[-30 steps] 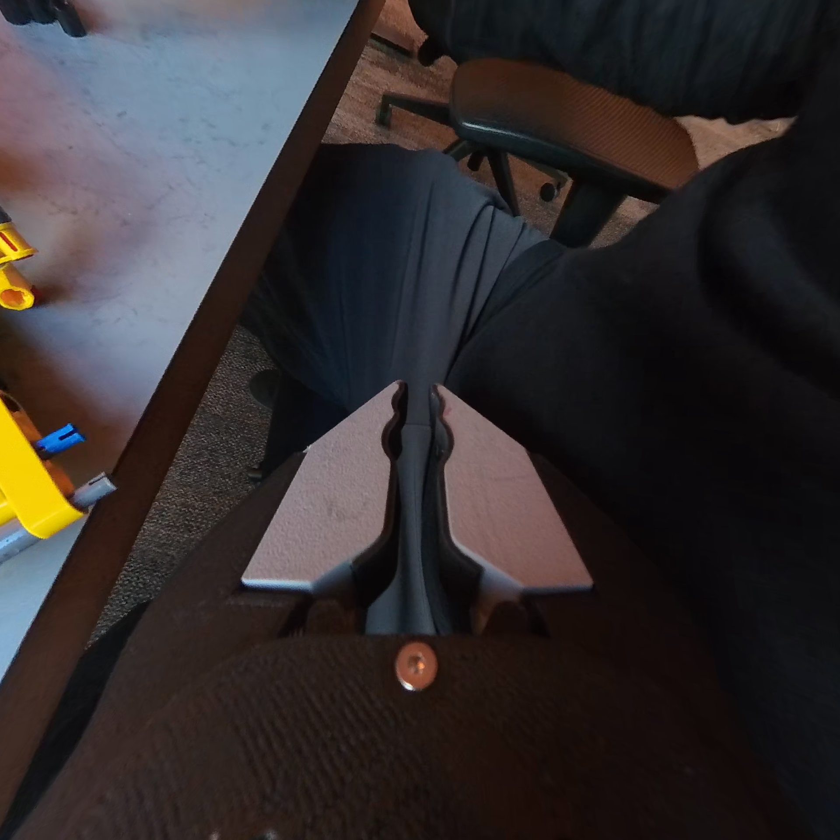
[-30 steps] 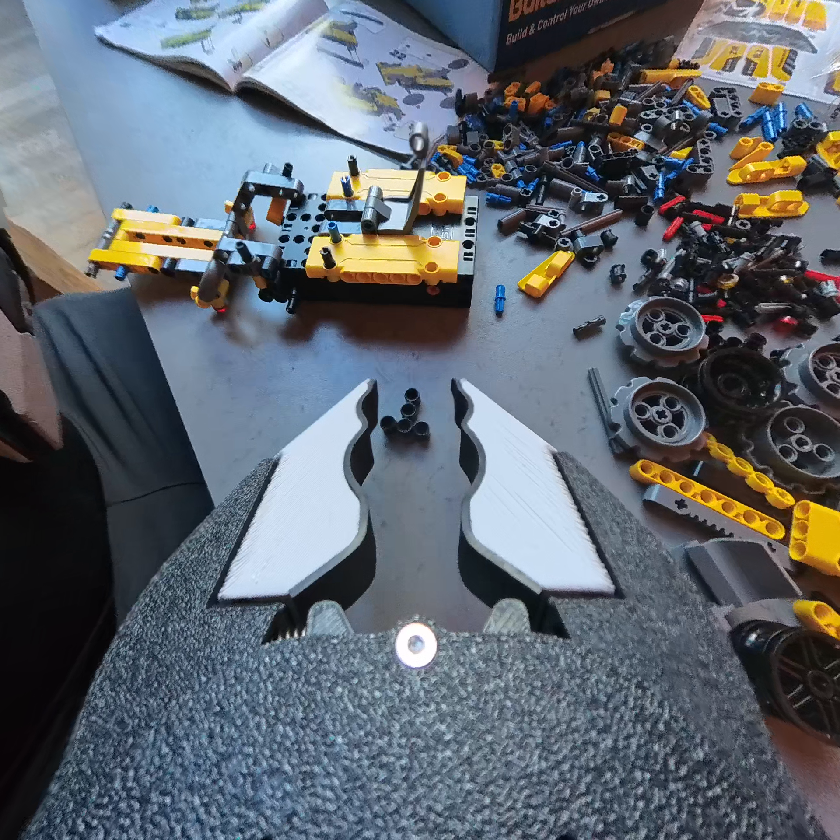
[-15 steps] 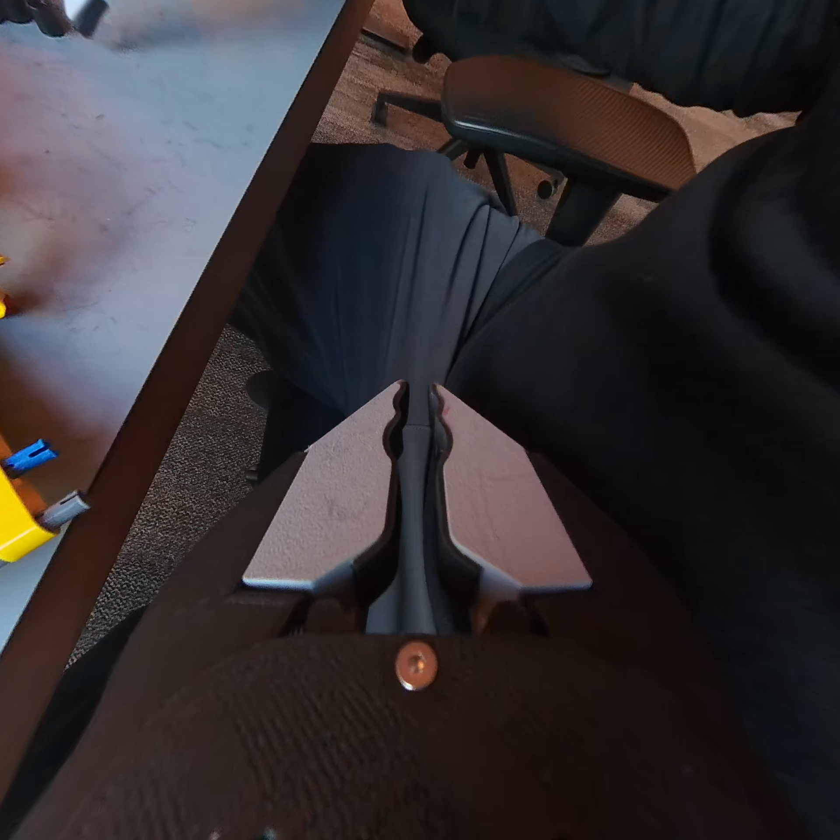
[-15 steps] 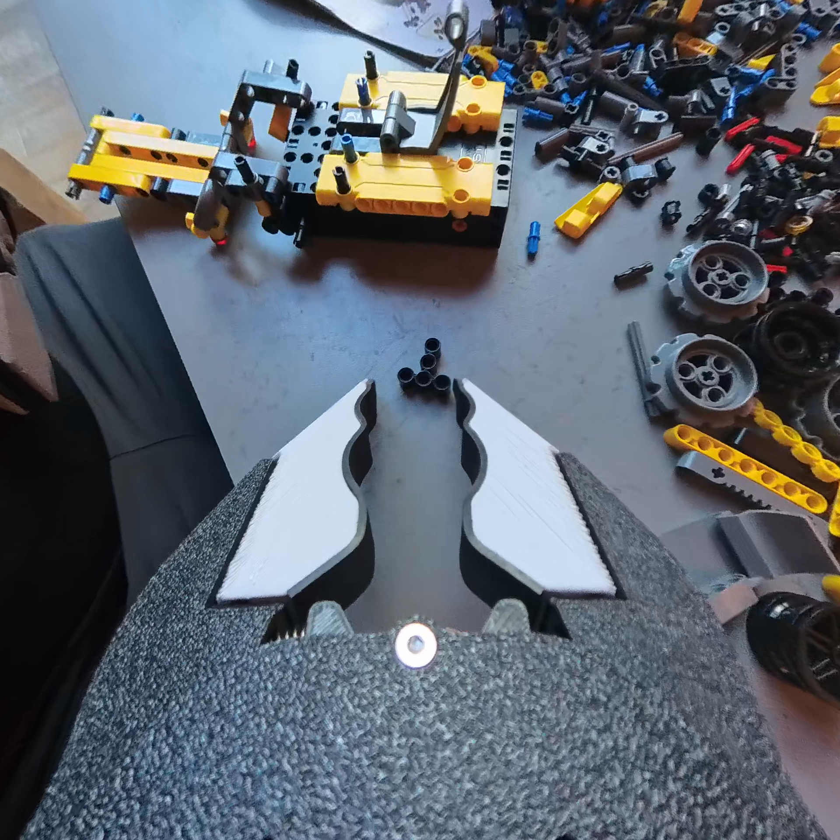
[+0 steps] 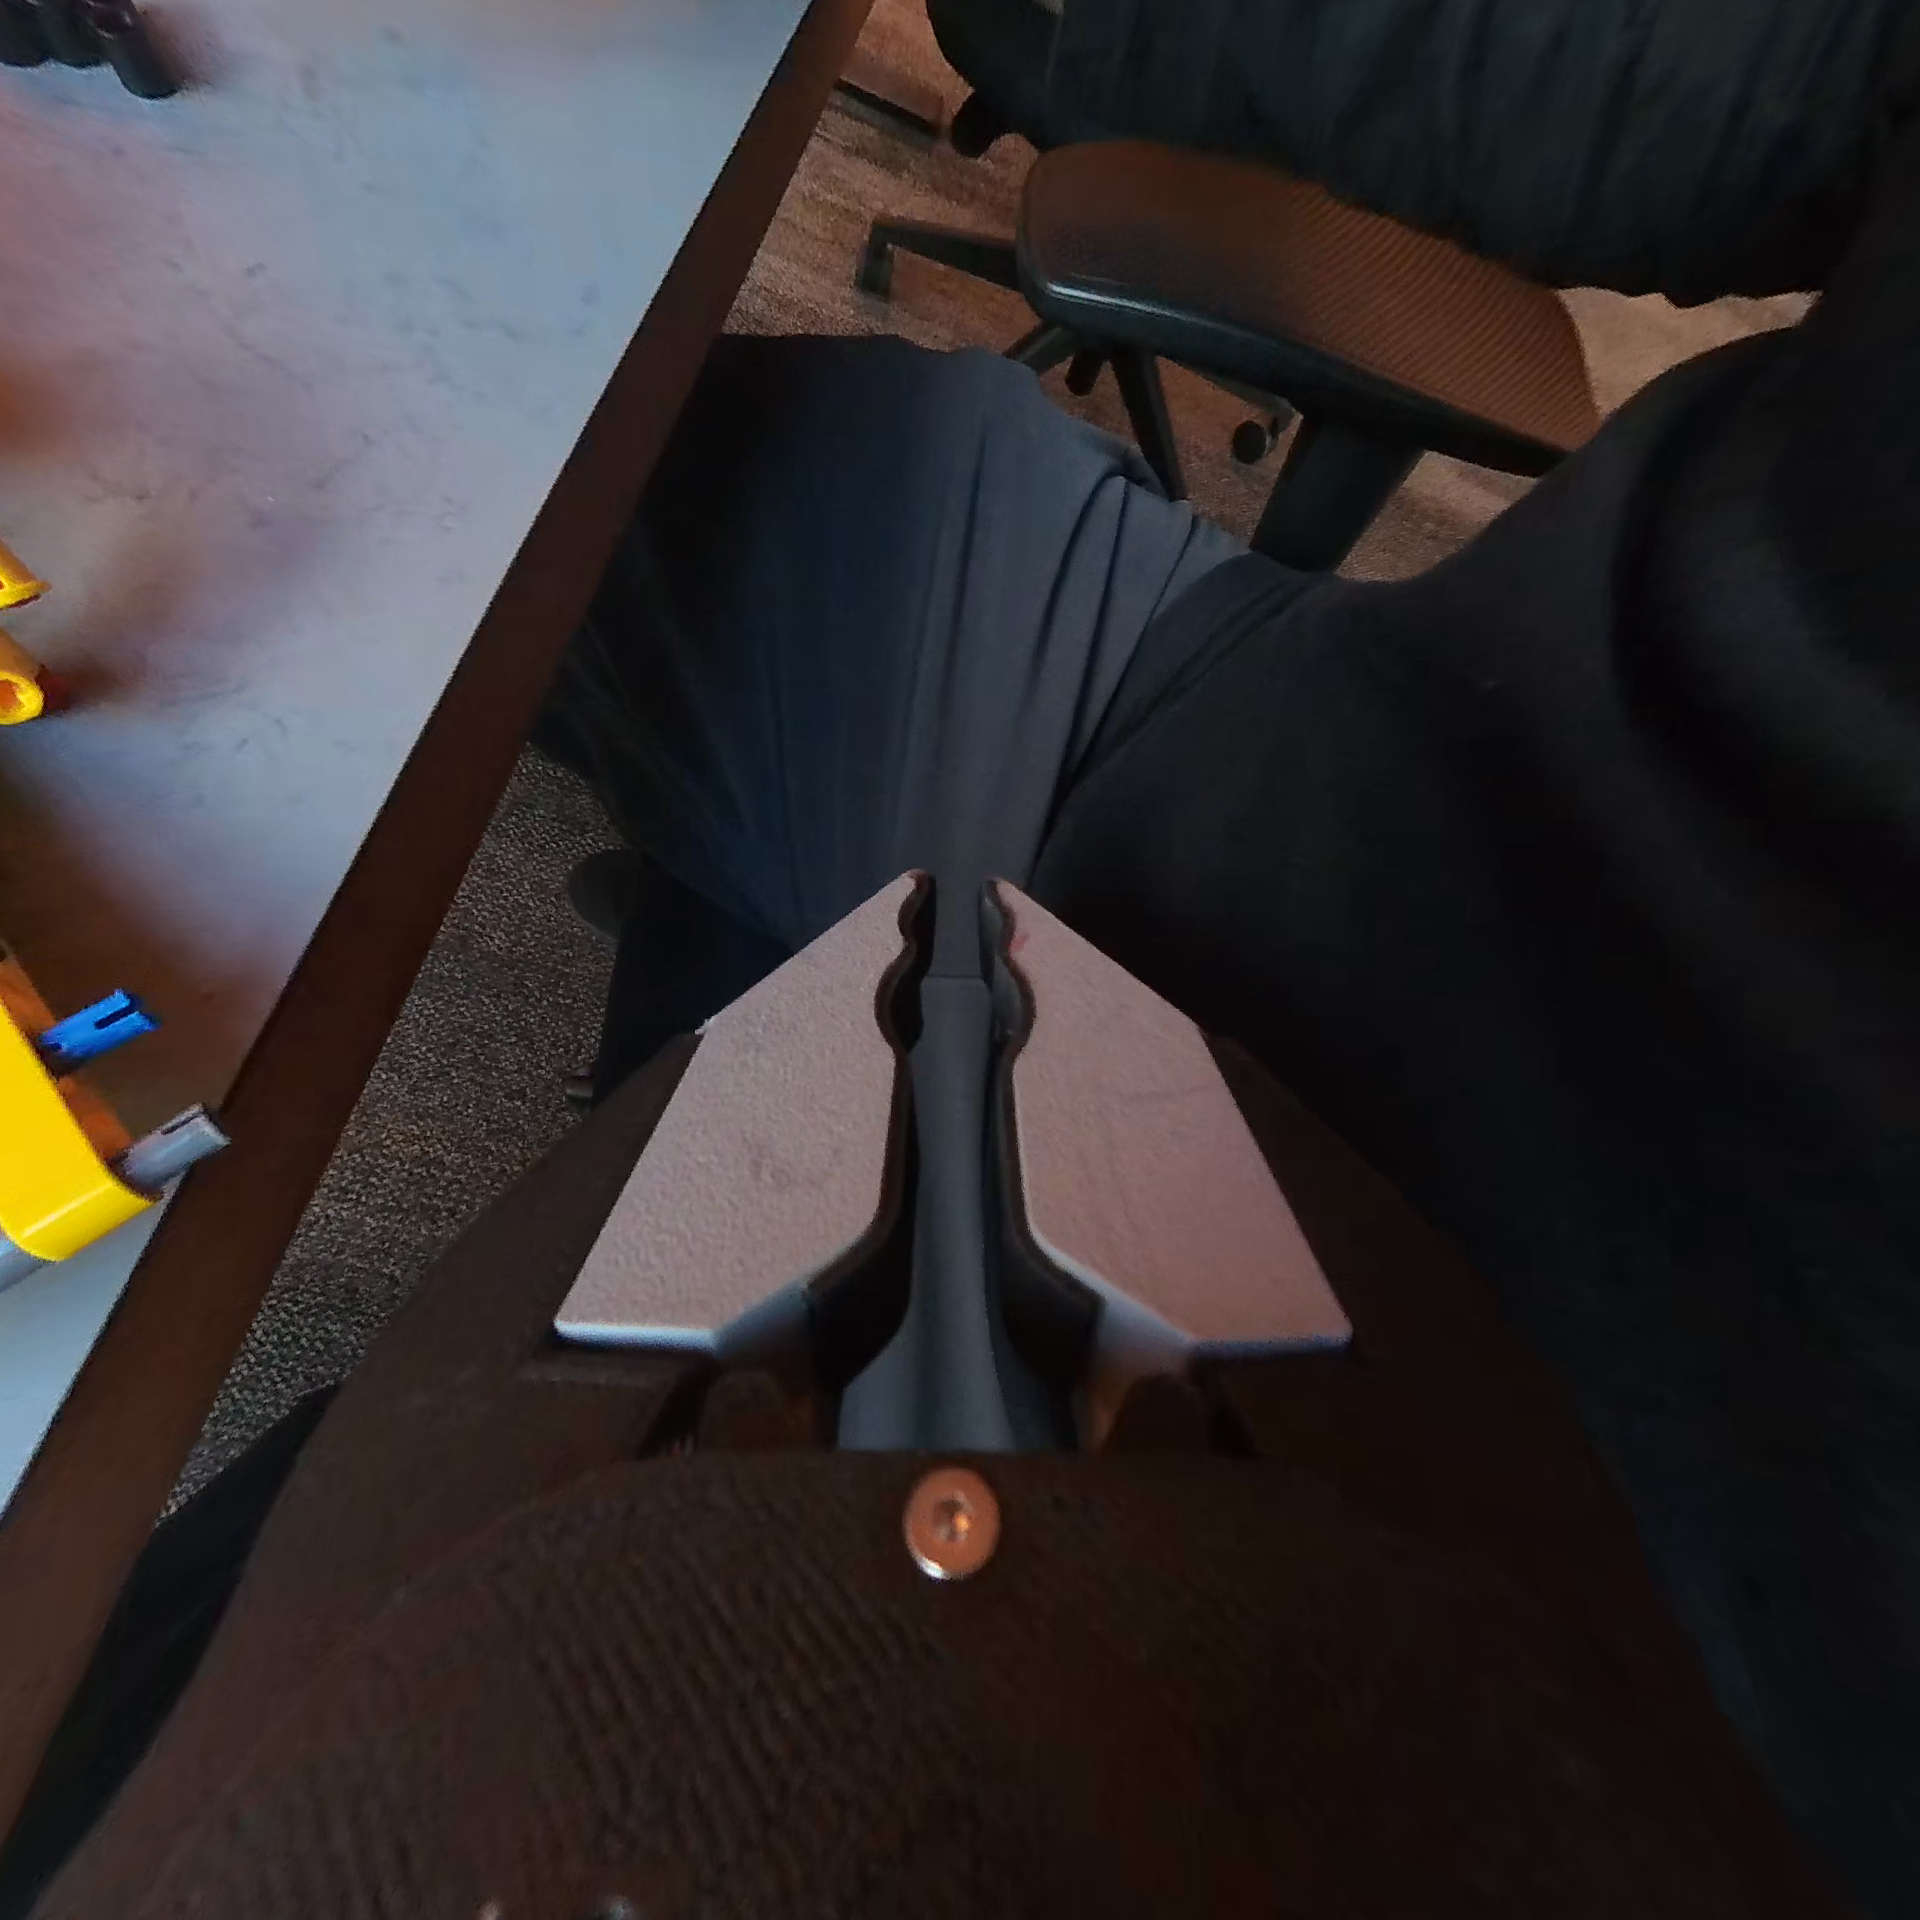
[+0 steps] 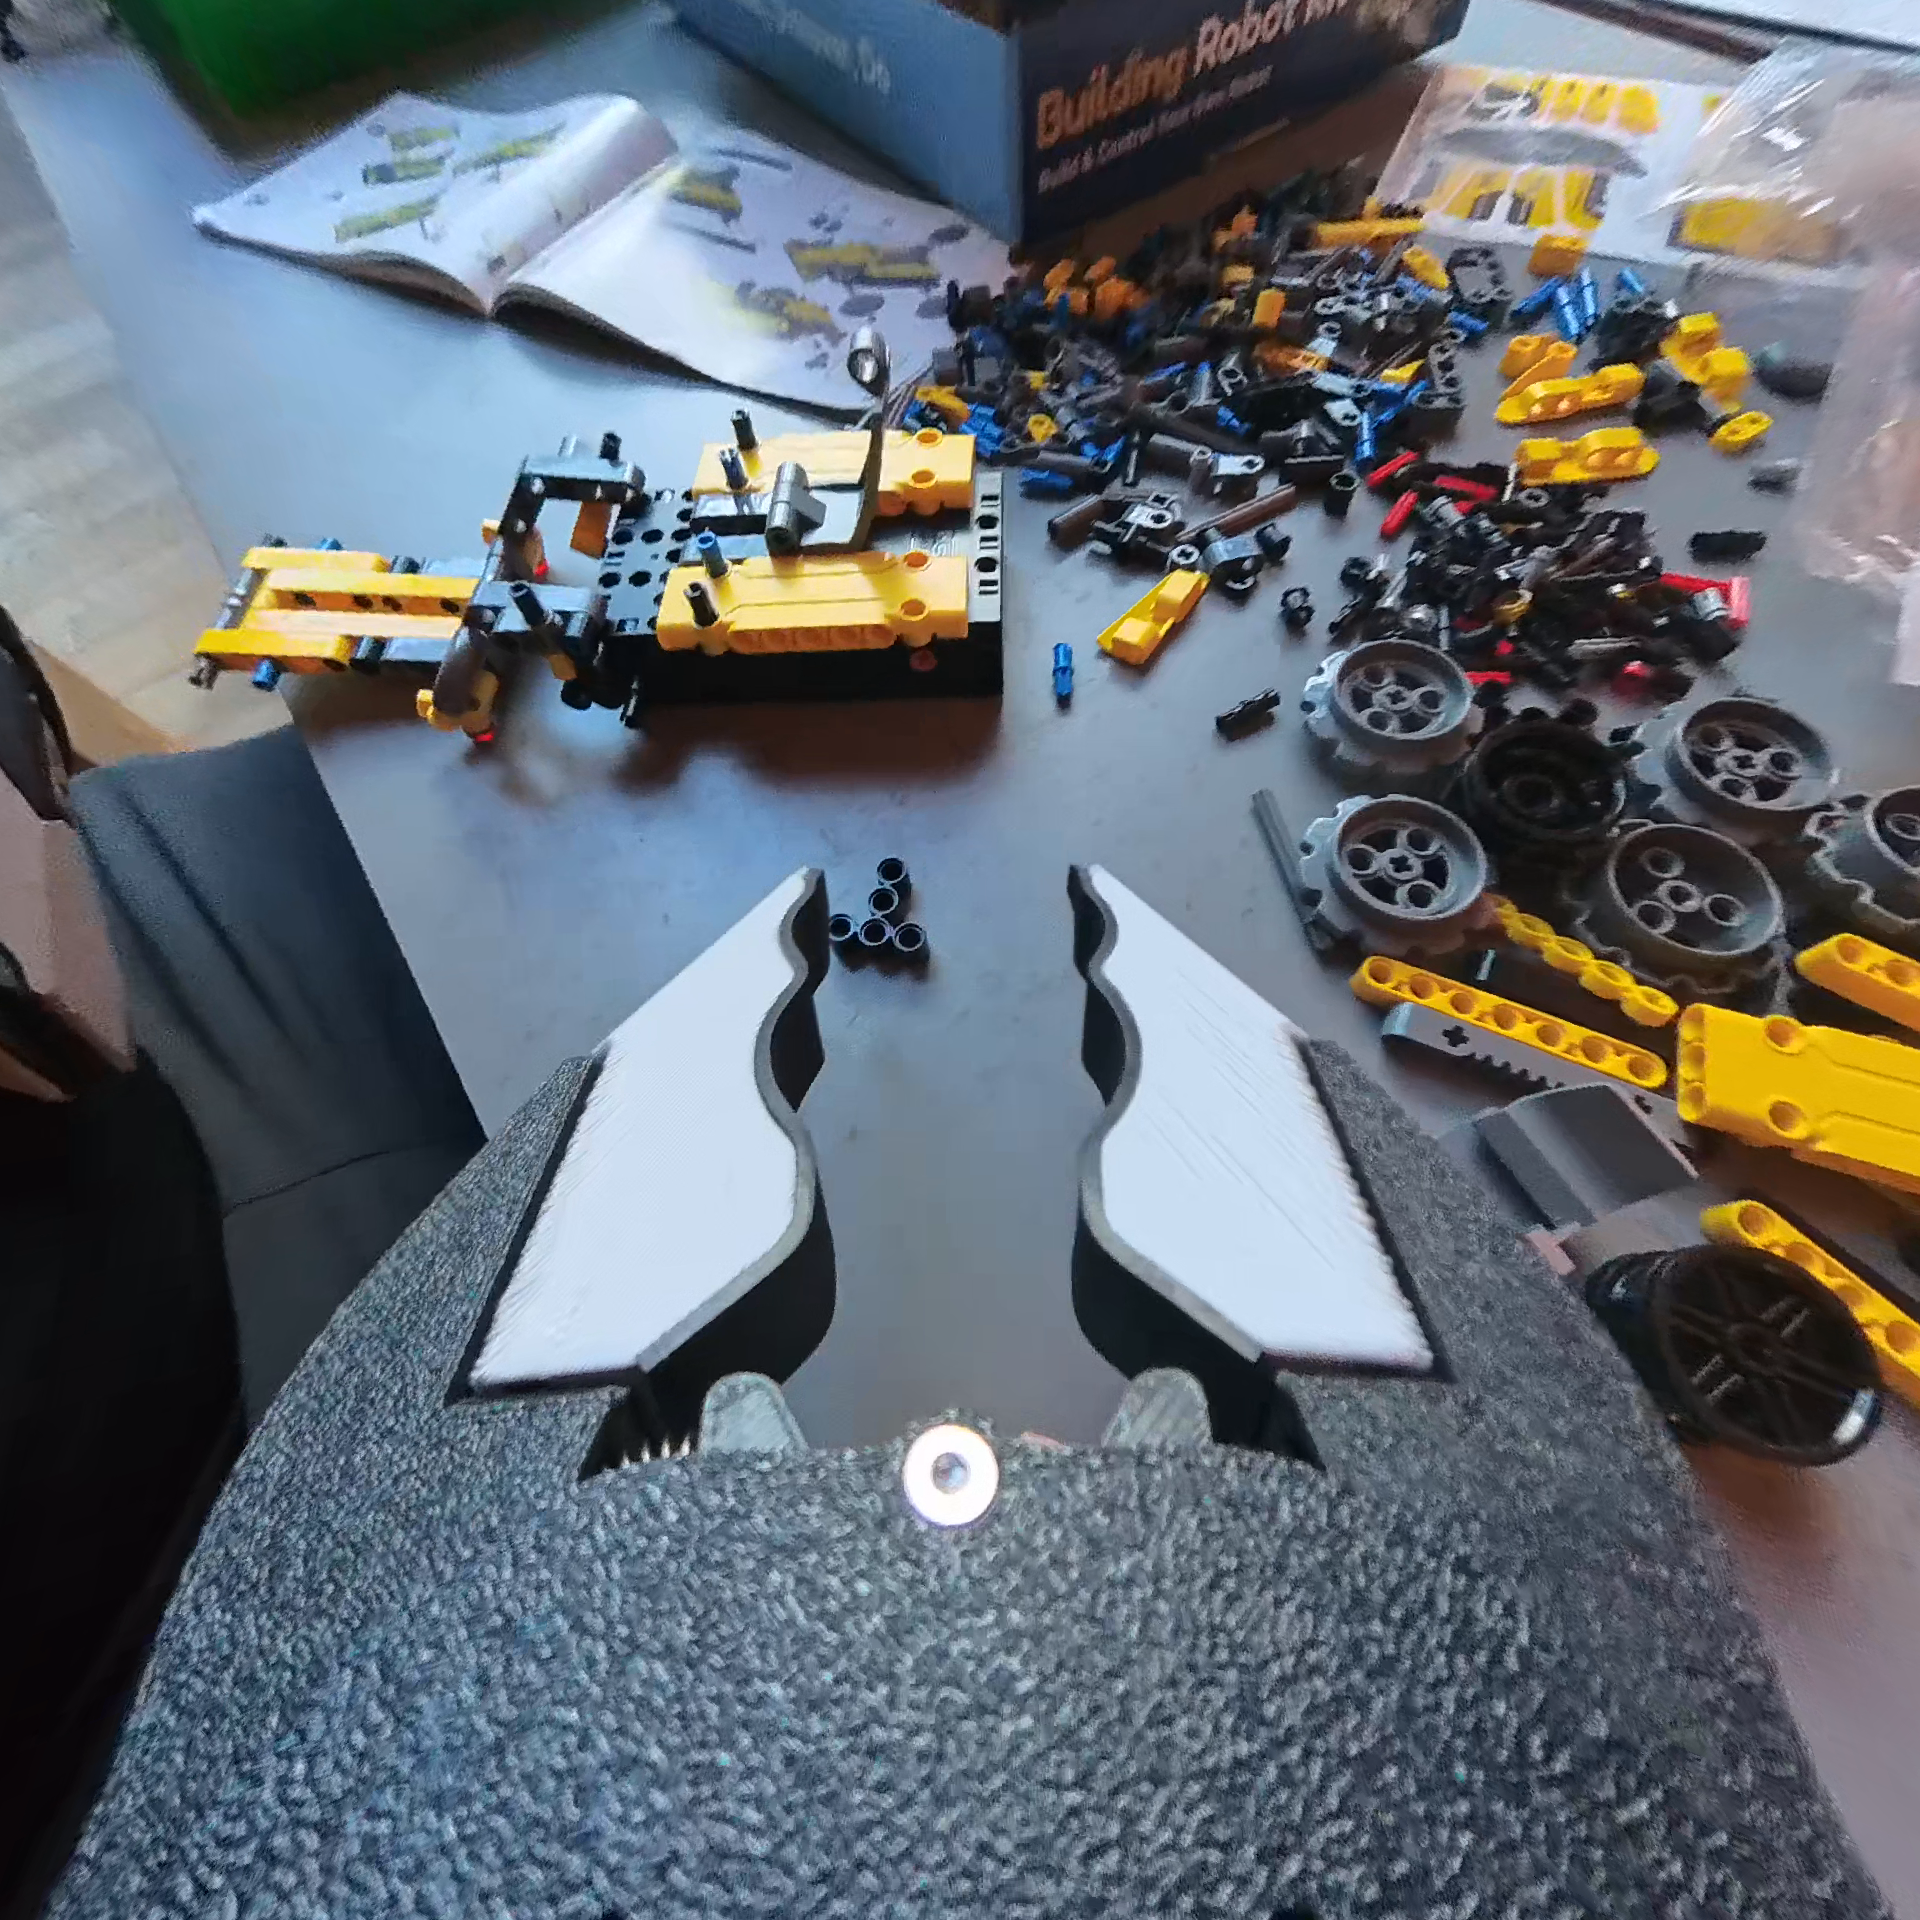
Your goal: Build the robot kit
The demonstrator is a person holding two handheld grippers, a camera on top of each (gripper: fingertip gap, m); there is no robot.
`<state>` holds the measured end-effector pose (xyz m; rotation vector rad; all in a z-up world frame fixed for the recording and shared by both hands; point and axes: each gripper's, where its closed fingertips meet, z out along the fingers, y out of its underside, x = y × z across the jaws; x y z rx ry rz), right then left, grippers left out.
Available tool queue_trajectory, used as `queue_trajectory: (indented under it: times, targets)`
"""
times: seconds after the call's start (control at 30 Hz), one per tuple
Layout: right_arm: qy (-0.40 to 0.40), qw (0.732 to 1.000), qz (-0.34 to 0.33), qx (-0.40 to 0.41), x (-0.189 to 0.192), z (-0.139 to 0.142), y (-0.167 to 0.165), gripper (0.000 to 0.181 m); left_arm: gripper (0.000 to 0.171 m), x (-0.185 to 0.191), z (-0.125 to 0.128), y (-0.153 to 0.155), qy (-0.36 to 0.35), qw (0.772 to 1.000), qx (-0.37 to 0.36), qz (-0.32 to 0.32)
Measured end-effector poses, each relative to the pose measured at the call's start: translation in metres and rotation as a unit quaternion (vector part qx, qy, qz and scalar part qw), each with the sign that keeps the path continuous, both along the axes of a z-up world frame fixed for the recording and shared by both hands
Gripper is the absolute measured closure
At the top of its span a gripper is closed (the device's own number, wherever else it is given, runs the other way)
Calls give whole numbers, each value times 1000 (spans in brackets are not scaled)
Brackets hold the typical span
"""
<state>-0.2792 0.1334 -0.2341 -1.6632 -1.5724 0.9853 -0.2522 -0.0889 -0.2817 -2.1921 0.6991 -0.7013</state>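
Your right gripper (image 6: 948,904) is hanging agape, the small black connector (image 6: 881,920) lying at eleven o'clock by its left fingertip. Your left gripper (image 5: 954,894) is sitting nearly closed, gripping nothing, off the table (image 5: 312,364). Closing off-centre risks flicking it away.

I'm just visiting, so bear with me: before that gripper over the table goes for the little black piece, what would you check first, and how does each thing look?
1. Right gripper open: ok.
2. Black piece between the fingertips: not ok, it sits near the left finger.
3. Table around the piece bare: ok.
4. Half-built yellow model out of the way: ok, farther back.
5. Left gripper out of the way: ok, shut, off the table edge.
6. Fingertip height above the table: cannot tell.
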Motion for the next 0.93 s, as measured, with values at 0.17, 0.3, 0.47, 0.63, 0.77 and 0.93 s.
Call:
queue_trajectory:
  times: [0.17, 0.3, 0.47, 0.63, 0.77, 0.93]
  targets:
    - [7, 999, 4, -31, 0, 2, 0, 131, 167, -1, 3, 0, -2, 1000, 5, 0]
    - [1, 1000, 8, -19, 0, 0, -2, 126, 167, -2, 4, 0, -8, 1000, 4, 2]
    - [-26, 999, 17, -7, -2, -8, -5, 124, 167, -3, 5, 0, -12, 1000, 4, 3]
    - [-19, 1000, 13, -10, -3, -6, -3, 124, 167, -5, 5, 0, -14, 1000, 3, 5]
    - [-13, 1000, 13, -8, -3, -4, -3, 124, 167, -4, 4, 1, -16, 1000, 2, 5]
    - [-11, 1000, 15, -8, -3, -4, -4, 122, 167, -3, 2, 1, -12, 1000, -1, 5]
